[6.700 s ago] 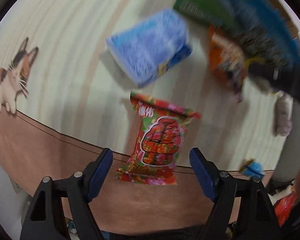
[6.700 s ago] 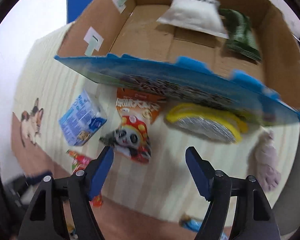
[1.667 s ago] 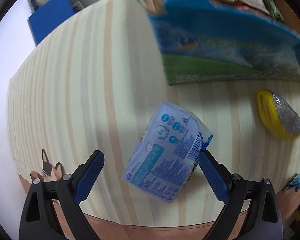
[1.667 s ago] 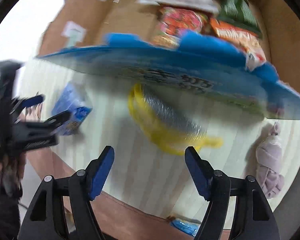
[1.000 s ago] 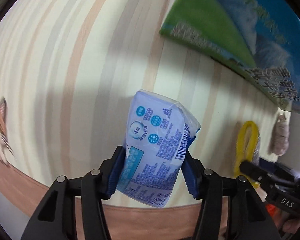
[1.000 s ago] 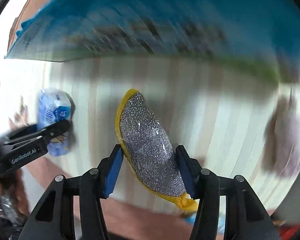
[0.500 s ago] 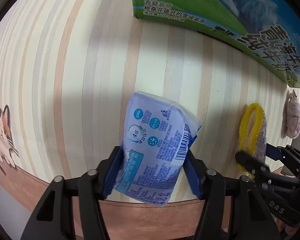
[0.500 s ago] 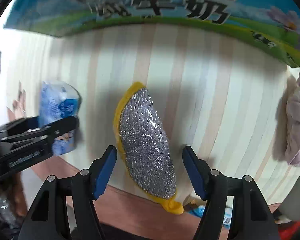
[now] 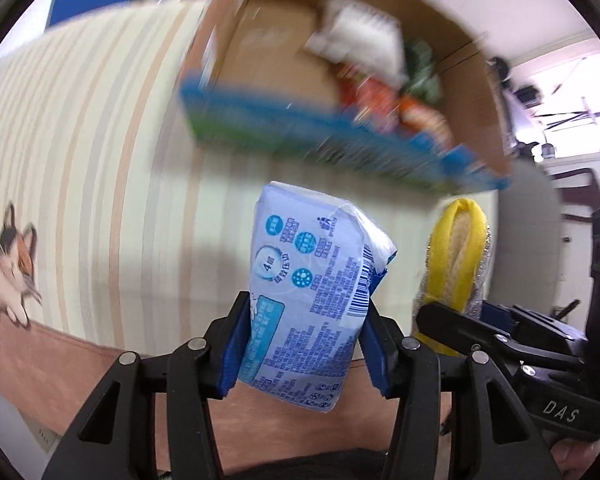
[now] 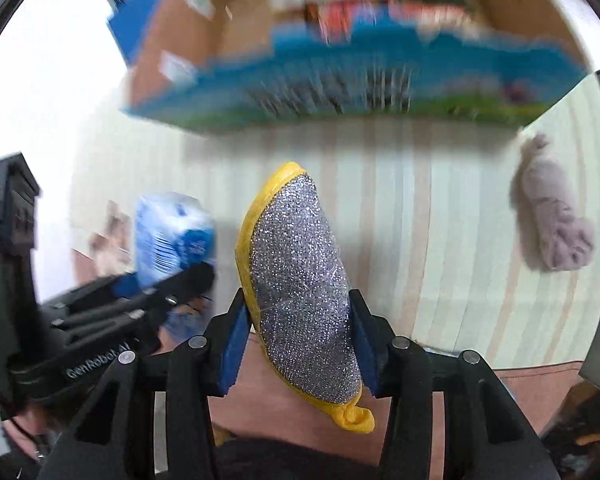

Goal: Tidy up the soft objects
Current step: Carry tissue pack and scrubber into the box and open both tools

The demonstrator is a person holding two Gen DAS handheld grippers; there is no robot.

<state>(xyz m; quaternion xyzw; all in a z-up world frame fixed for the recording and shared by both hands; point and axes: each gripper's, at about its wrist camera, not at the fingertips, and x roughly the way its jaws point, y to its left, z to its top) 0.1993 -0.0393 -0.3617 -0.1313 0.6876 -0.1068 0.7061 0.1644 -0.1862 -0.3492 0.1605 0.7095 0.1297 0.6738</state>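
My left gripper (image 9: 302, 340) is shut on a light blue tissue pack (image 9: 312, 288) and holds it up above the striped mat. My right gripper (image 10: 298, 336) is shut on a yellow-edged silver scouring pad (image 10: 300, 280), also lifted. The pad (image 9: 458, 252) and the right gripper's fingers (image 9: 480, 332) show at the right of the left wrist view. The tissue pack (image 10: 168, 232) shows at the left of the right wrist view. The open cardboard box (image 9: 276, 60) with a blue printed front wall stands ahead, holding several snack bags (image 9: 364, 40).
A pale purple plush toy (image 10: 552, 216) lies on the striped mat (image 9: 80, 140) to the right. A cat picture (image 9: 8, 268) marks the mat's left edge, with a brown border (image 9: 60, 360) below. The box's front wall (image 10: 360, 84) is blurred.
Both grippers have lifted their items off the mat and tilted up toward the box. The right gripper, open around the pad half a second ago, is now shut on it.
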